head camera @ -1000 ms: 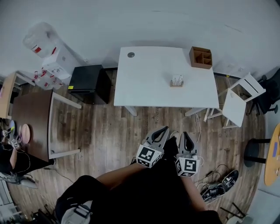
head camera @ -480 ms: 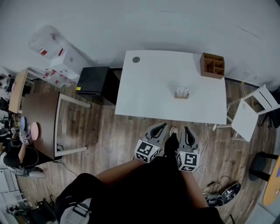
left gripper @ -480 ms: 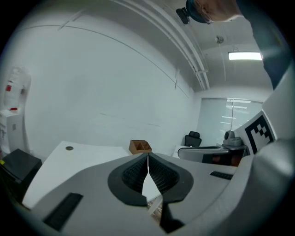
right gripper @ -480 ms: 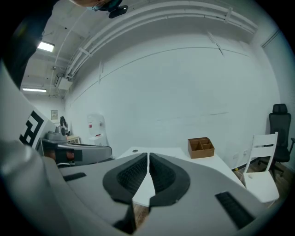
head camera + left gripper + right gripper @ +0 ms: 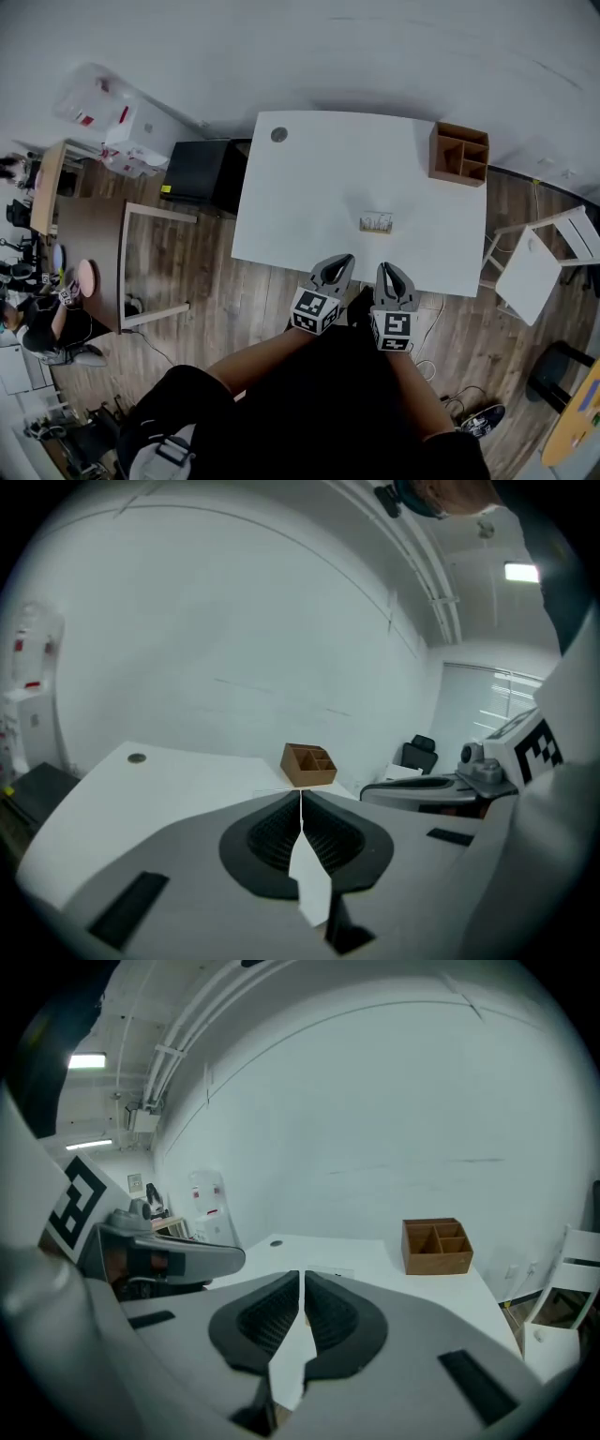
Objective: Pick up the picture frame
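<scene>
White table (image 5: 309, 187) holds the picture frame (image 5: 376, 223), a small upright piece standing near the front edge. It sits just ahead of both tools and touches neither: the left gripper (image 5: 342, 259) points at it from the near left, the right gripper (image 5: 385, 267) from almost straight below. Each gripper has its jaws pressed together with nothing between them. A wooden box (image 5: 458, 153) with compartments stands at the far right corner, well apart from the frame.
</scene>
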A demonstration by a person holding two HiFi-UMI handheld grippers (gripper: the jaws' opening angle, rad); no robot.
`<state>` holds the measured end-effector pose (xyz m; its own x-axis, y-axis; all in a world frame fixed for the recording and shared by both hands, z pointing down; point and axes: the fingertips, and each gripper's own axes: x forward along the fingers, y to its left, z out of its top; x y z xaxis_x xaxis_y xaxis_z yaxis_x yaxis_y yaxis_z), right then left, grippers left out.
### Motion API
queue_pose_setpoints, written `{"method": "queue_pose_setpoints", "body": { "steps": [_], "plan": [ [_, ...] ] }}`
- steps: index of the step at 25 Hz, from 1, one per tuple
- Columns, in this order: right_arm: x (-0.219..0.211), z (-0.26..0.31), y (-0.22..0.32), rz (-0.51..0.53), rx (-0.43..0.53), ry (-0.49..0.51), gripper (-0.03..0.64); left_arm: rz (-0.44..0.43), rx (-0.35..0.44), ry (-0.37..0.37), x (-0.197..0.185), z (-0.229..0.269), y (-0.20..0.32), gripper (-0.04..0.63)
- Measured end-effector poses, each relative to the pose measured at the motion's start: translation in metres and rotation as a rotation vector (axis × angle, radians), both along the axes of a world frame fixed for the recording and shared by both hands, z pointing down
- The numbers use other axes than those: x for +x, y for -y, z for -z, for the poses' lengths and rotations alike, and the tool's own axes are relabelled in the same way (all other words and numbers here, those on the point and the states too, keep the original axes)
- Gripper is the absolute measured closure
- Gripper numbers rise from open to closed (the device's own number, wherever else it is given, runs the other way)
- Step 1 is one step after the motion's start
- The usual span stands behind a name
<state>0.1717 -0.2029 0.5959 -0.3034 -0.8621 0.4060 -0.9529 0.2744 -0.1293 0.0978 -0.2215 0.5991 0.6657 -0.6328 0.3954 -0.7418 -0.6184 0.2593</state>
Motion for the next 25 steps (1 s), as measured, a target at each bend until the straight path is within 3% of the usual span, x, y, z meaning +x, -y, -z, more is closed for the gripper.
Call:
{"method": "queue_pose_setpoints", "body": {
  "steps": [6, 12, 16, 18, 21, 25],
  "plan": [
    [0.024, -0.060, 0.042, -0.025, -0.109, 0.014, 0.578, 0.115, -0.063, 0.060, -0.005, -0.046, 0.036, 0.578],
    [0.024, -0.117, 0.076, 0.025, -0.248, 0.021, 0.578, 0.025, -0.058, 0.108, 0.011, -0.090, 0.058, 0.578],
    [0.020, -0.141, 0.090, 0.073, -0.297, 0.001, 0.567, 0.016, -0.074, 0.124, 0.016, -0.111, 0.068, 0.577],
    [0.020, -0.151, 0.091, 0.088, -0.320, -0.006, 0.514, 0.021, -0.092, 0.138, 0.015, -0.120, 0.072, 0.577],
    [0.023, -0.164, 0.089, 0.096, -0.349, -0.042, 0.508, 0.041, -0.134, 0.147, 0.014, -0.135, 0.076, 0.574],
    [0.027, -0.177, 0.090, 0.087, -0.376, -0.060, 0.506, 0.017, -0.206, 0.177, 0.012, -0.162, 0.074, 0.510]
  ]
}}
